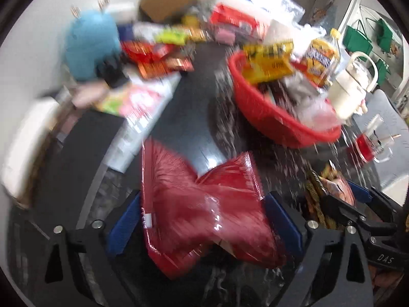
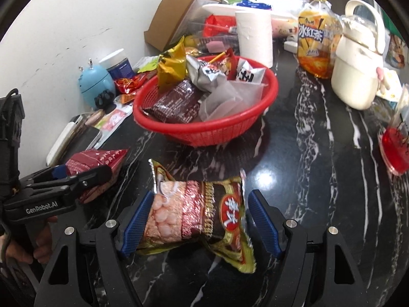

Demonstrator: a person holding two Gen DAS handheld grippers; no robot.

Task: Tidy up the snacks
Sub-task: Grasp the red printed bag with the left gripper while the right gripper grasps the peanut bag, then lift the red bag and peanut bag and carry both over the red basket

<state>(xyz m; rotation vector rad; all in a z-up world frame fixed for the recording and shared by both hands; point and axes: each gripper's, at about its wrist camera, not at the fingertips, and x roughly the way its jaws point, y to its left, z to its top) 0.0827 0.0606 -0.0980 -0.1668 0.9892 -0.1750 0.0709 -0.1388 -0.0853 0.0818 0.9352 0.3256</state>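
Right wrist view: right gripper [image 2: 199,223] fingers apart, straddling a brown-and-gold snack packet [image 2: 202,211] lying on the black marble counter [image 2: 319,204]. Left gripper [image 1: 202,226] fingers wide apart around a dark red packet [image 1: 204,215]. Red basket [image 2: 204,130] of snacks at 12 o'clock.

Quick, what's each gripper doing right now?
Left gripper: open, red snack bag between its jaws.
Right gripper: open around the peanut snack packet.

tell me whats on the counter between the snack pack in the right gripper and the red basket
Nothing: in the right wrist view only bare black marble countertop separates the snack pack from the red basket.
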